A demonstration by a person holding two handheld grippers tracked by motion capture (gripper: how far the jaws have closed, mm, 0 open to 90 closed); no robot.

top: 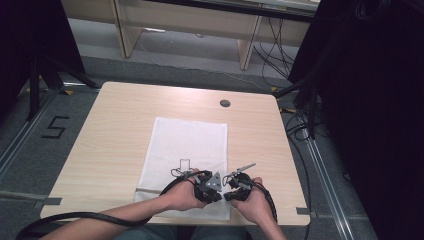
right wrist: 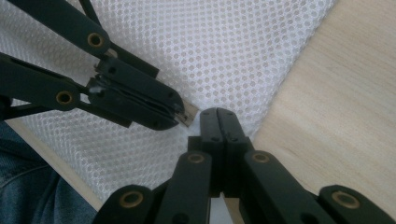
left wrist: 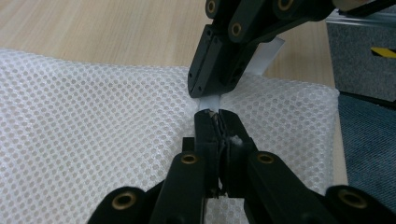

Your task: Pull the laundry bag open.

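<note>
The white mesh bag (top: 185,160) lies flat on the surface (top: 115,130), its near edge toward me; I cannot tell whether anything is in it. A small white tab (left wrist: 208,102) sits at that near edge, close to the bag's right corner.

My left tongs (top: 212,189) and right tongs (top: 227,192) meet tip to tip over the tab. The left tongs (left wrist: 215,116) are pressed together on a bit of white at the tab; the right tongs (right wrist: 219,116) are fully closed, tips at the tab, and I cannot tell whether they have any of it. Both hands rest low at the near edge, forearms coming in from below.

The surface is pale wood with a round dark cap (top: 225,103) near its far edge. Grey floor around it carries a marked "5" (top: 54,127).
</note>
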